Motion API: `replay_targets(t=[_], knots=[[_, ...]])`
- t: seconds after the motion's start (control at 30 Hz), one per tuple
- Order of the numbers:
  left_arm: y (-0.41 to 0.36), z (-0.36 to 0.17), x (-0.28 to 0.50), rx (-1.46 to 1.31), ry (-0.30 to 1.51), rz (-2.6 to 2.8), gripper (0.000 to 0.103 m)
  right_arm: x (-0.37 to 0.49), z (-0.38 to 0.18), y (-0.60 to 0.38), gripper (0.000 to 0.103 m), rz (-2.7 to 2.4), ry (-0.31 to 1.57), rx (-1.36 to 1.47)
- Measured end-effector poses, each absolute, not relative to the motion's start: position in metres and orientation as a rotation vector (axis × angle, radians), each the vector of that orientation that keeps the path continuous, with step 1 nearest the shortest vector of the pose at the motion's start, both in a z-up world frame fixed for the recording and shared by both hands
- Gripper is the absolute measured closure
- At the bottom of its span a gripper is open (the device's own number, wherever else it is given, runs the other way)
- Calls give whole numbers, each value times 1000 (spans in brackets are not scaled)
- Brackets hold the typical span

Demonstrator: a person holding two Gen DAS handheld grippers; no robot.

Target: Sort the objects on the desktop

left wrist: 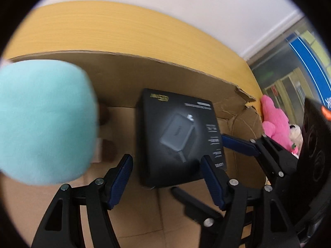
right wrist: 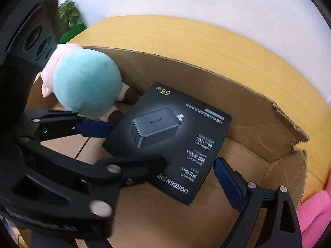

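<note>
The sorting looked partly done. A cardboard box (left wrist: 165, 76) stood on the yellow table (left wrist: 124, 31) with two things already inside it. A teal plush toy (right wrist: 86, 86) sat in the box's far left corner. A black charger box (right wrist: 165, 136) lay near the middle of the floor, with its top edge up against the far wall.

The left gripper (left wrist: 165, 158) hung over the box with its fingers spread wide and nothing between the pads. The charger box lay just beyond them.

The right gripper (left wrist: 197, 163) reached in from the right. Its fingers were also far apart, one at the charger box's right edge and one at its near edge. I could not tell whether they pressed on the charger box or merely stood beside it.

A pink plush toy (left wrist: 275, 124) lay on the table outside the box, just past its torn right corner. A smaller pale toy sat beside it. Going by this, those two probably remained to be sorted. Anything else on the table was out of view.
</note>
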State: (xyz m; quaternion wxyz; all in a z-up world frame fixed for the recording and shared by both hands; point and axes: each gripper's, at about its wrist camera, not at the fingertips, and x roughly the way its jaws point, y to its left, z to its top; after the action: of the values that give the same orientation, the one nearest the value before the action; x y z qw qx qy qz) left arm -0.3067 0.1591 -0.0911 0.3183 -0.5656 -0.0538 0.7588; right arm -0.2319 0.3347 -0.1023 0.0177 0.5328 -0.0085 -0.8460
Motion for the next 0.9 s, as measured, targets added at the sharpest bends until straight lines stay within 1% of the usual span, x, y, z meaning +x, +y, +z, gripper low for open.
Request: replay_targets(t=[0.07,0.13,0.17,0.23,0.27,0.3,0.33,0.37,0.4,0.43,0.5,0.63,0.77,0.83,0.9], knots=[[145,-77,-301,-1446,-130,2022,35,-224,-100,332,9,-2623,-16,1659],[121,-52,-290,-1365,-125,2057,35,-208,-91,326,9,-2642,14,1653],[104,-34,-282,-1310,-117,2082,35,-199,-85,324,9,-2654,8,1644],[71,-4,-270,-1244,-104,2120,35,-169,-62,319,8,-2693,-62,1582],[53,11,-260,-1209,-96,2137,35,-157,-53,315,7,-2707,-84,1554],[28,31,-245,-1157,-71,2160,35,-138,-38,309,2,-2732,-111,1505],[13,41,-236,-1125,-43,2176,33,-123,-28,304,0,-2749,-113,1478],[-5,52,-224,-1092,-11,2200,25,-119,-21,288,0,-2761,-106,1461],[-28,60,-208,-1064,27,2234,22,-99,-15,276,0,-2766,-105,1453],[-39,62,-200,-1059,48,2251,21,-86,-17,271,0,-2767,-122,1455],[-58,52,-181,-1086,104,2264,21,-72,-28,248,0,-2759,-214,1486],[-77,-4,-164,-1251,118,2207,23,-36,-68,236,0,-2746,-424,1561],[-79,-54,-150,-1389,109,2140,25,-27,-92,228,0,-2778,-448,1607],[-77,-57,-139,-1335,170,2174,27,-17,-92,228,1,-2797,-522,1603],[-80,-56,-133,-1353,157,2180,27,-11,-92,223,0,-2815,-526,1601]])
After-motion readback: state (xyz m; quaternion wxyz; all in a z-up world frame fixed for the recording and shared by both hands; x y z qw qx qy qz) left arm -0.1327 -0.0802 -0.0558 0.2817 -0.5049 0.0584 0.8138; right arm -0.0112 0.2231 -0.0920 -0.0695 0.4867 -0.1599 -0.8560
